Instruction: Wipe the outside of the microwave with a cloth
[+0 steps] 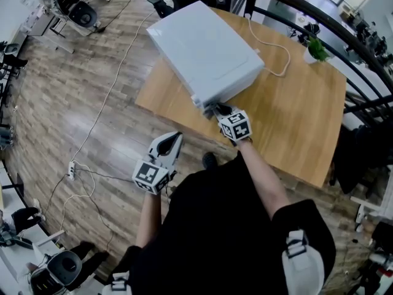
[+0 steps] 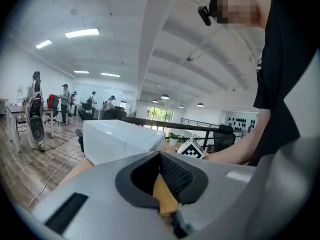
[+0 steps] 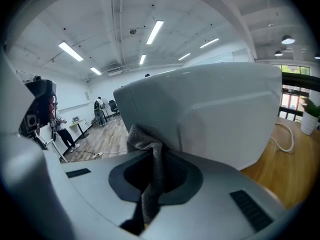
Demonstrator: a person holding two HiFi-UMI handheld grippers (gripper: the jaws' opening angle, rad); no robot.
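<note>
Fingers (image 3: 182,176) of right gripper (image 1: 215,110) pinched tight on grey cloth (image 3: 145,139), cloth pressed against near corner of white microwave (image 1: 202,48). Fingers (image 2: 175,176) of left gripper (image 1: 172,141) pressed together, low over wood plank floor (image 1: 80,103), apart from microwave. Black-and-white square markers on both grippers' cubes. Microwave on light wooden surface (image 1: 295,121), white cable (image 1: 279,54) beside it, small green plant (image 1: 316,49) at far edge. Big bright room with long ceiling lights.

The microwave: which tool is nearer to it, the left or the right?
Right. The right tool holds the cloth at the near corner of the microwave; the left tool hangs apart from it, beyond the table, over the floor.
</note>
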